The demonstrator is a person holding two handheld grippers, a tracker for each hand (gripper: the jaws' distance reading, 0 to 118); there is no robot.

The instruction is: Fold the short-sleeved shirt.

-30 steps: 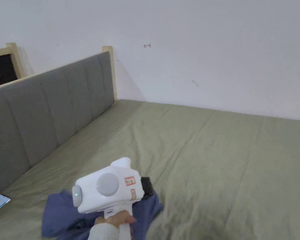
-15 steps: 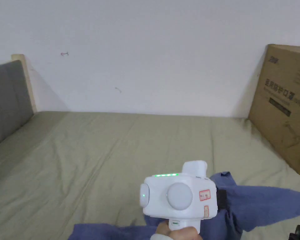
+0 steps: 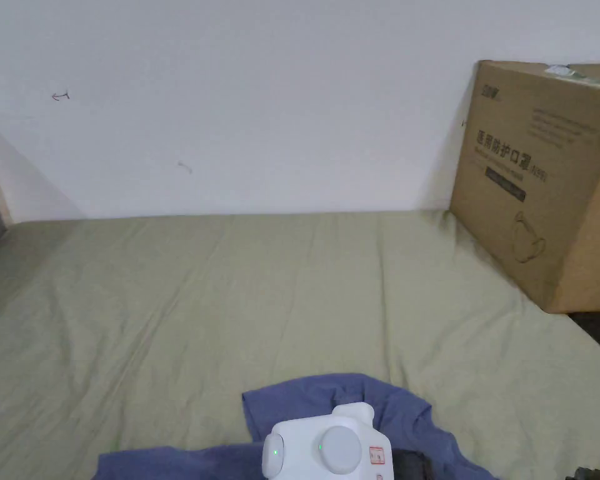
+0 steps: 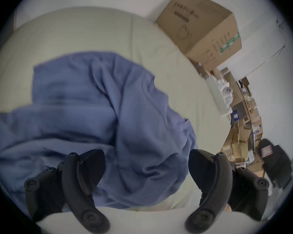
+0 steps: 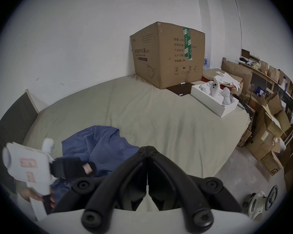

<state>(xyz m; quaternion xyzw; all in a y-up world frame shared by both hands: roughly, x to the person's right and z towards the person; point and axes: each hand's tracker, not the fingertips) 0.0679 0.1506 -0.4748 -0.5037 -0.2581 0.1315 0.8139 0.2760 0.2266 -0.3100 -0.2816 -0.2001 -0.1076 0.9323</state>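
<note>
A blue short-sleeved shirt (image 3: 355,400) lies crumpled on the green bed sheet (image 3: 292,294), close to the near edge. In the left gripper view the shirt (image 4: 125,111) bunches in thick folds under my left gripper (image 4: 145,156), whose jaws stand wide apart and open just above the cloth. The head view shows that gripper's white body (image 3: 327,450) over the shirt's near part. My right gripper (image 5: 147,147) is shut with nothing between its jaws, off to the right of the shirt (image 5: 105,146). Its view also shows the left gripper (image 5: 74,168) and the hand holding it.
A large cardboard box (image 3: 542,187) stands on the bed's far right corner against the white wall. A white tray (image 5: 215,101) with white items and a dark flat board (image 5: 181,88) lie beside it. Stacked cartons (image 5: 269,136) crowd the floor to the right.
The head camera has swung right, so the grey headboard left the picture and the box came in. The shirt's part stretched out to the right now lies bunched in a heap.
</note>
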